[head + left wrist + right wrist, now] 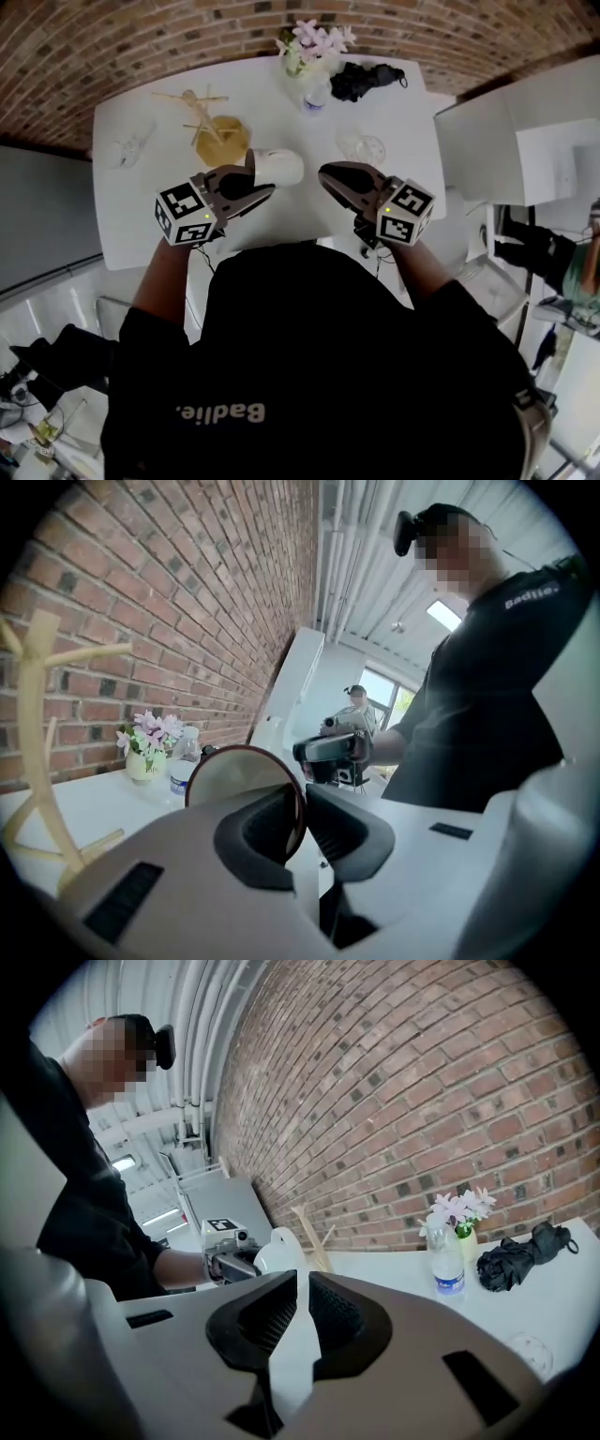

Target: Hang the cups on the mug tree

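A white cup (pixel 278 167) with a dark rim lies on its side above the table, its wall pinched by my left gripper (pixel 261 185). In the left gripper view the cup's rim (pixel 246 778) sits between the jaws of the left gripper (pixel 302 822). The wooden mug tree (pixel 202 117) stands on a round base beyond that gripper, to its left, with bare pegs (pixel 37 724). My right gripper (pixel 326 173) hovers beside the cup, shut and empty (pixel 302 1312). Its view shows the held cup (pixel 277 1249) and the mug tree (pixel 314 1232) behind.
On the white table (pixel 281 216), a clear glass (pixel 363 147) sits ahead of the right gripper and another (pixel 127 150) at the left. A flower vase (pixel 314 52), a water bottle (pixel 316 94) and a black umbrella (pixel 366 80) stand at the far edge by the brick wall.
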The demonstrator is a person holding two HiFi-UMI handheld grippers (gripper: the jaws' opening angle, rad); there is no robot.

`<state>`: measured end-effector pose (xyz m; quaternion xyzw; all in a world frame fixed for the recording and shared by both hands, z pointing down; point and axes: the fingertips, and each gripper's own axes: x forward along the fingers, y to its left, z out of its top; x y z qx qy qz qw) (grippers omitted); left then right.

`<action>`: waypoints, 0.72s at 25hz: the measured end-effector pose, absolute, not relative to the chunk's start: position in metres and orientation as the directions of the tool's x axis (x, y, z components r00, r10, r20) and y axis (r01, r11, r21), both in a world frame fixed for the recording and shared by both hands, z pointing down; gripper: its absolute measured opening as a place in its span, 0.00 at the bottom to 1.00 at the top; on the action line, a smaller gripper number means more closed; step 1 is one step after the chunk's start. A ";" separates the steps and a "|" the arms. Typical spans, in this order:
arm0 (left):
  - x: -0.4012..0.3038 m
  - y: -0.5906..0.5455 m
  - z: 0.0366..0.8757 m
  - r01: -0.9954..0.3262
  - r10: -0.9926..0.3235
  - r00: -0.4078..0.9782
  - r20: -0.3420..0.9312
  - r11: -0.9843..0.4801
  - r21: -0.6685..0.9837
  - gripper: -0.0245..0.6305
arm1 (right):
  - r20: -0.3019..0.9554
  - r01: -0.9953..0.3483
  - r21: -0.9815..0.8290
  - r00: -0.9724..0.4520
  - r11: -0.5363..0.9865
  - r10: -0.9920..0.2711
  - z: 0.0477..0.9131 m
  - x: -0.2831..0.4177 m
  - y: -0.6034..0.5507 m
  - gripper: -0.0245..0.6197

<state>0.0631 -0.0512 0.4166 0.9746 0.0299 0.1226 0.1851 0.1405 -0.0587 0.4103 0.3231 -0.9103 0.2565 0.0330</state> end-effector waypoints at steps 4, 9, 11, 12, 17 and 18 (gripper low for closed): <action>0.045 -0.055 0.409 0.089 0.150 0.983 0.103 -0.889 0.450 0.09 | 0.256 -0.610 -0.461 -0.787 0.645 -0.561 0.412 0.120 -0.061 0.25; 0.029 -0.059 0.398 0.189 0.210 0.977 -0.015 -0.839 0.510 0.09 | 0.292 -0.622 -0.453 -0.780 0.639 -0.553 0.412 0.094 -0.066 0.31; 0.023 -0.061 0.395 0.235 0.235 0.970 -0.068 -0.818 0.525 0.09 | 0.296 -0.617 -0.460 -0.785 0.639 -0.545 0.411 0.086 -0.068 0.36; 0.021 -0.061 0.393 0.257 0.245 0.965 -0.096 -0.807 0.531 0.09 | 0.297 -0.610 -0.469 -0.790 0.639 -0.537 0.410 0.082 -0.068 0.40; 0.013 -0.058 0.384 0.343 0.283 0.939 -0.194 -0.763 0.548 0.09 | 0.283 -0.559 -0.520 -0.826 0.646 -0.487 0.407 0.067 -0.065 0.50; 0.013 -0.057 0.383 0.356 0.293 0.934 -0.203 -0.758 0.546 0.09 | 0.277 -0.544 -0.530 -0.836 0.650 -0.474 0.407 0.065 -0.065 0.51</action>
